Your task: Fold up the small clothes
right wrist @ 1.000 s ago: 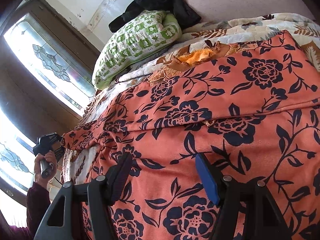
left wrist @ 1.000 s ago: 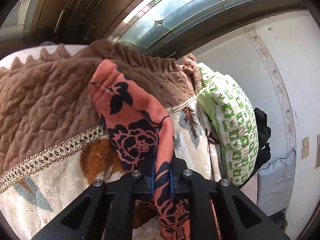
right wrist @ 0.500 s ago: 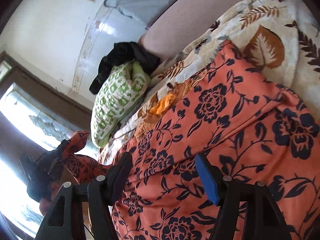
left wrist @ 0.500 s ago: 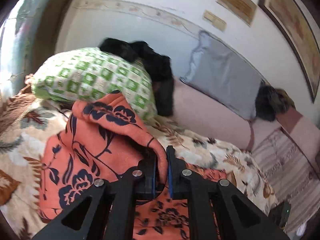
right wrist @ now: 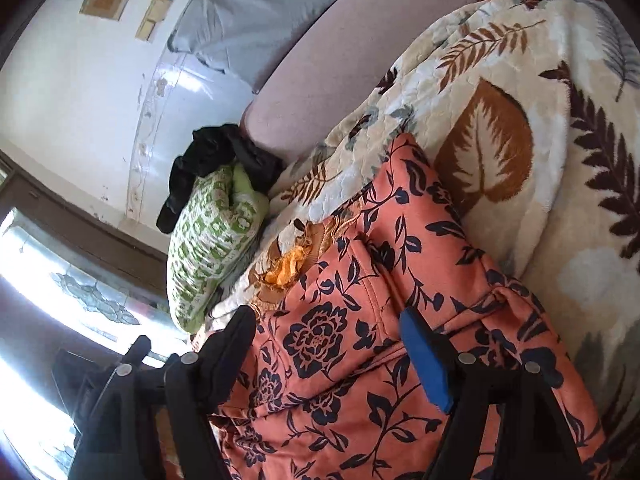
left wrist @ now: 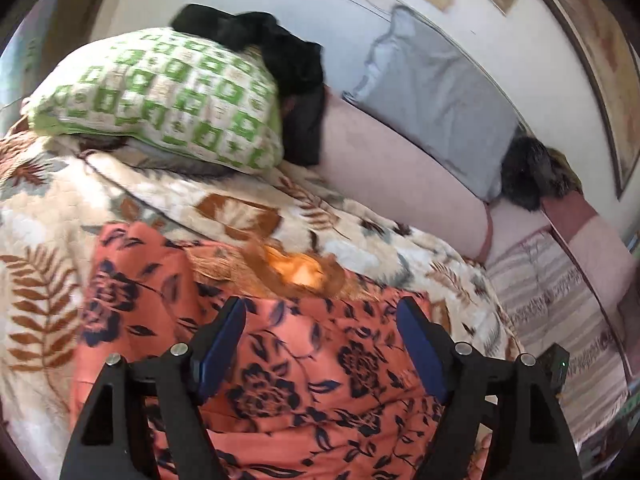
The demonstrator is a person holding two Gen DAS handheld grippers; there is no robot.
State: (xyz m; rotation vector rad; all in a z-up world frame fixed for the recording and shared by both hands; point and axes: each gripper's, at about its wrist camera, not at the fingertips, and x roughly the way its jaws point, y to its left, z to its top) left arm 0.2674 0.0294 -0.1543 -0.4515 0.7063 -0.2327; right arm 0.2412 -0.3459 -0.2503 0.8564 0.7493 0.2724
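An orange garment with dark navy flowers [left wrist: 304, 376] lies folded over on the leaf-print blanket [left wrist: 224, 216]. It also shows in the right wrist view [right wrist: 360, 344], with a folded flap on top and an embroidered orange neckline [right wrist: 288, 268] at its far end. My left gripper [left wrist: 320, 320] is open and empty just above the garment. My right gripper [right wrist: 328, 332] is open and empty over the same garment, its jaws spread to either side of the fold.
A green-and-white checked pillow [left wrist: 172, 100] lies at the far left of the bed with a black cloth [left wrist: 272, 52] on it. A grey pillow [left wrist: 436, 96] leans on the wall. A striped sheet [left wrist: 560, 304] lies to the right. A stained-glass window [right wrist: 80, 292] stands beyond the pillow.
My left gripper carried a pinched part of the garment across, laid it over the rest and opened. My right gripper stayed open over the garment and shifted.
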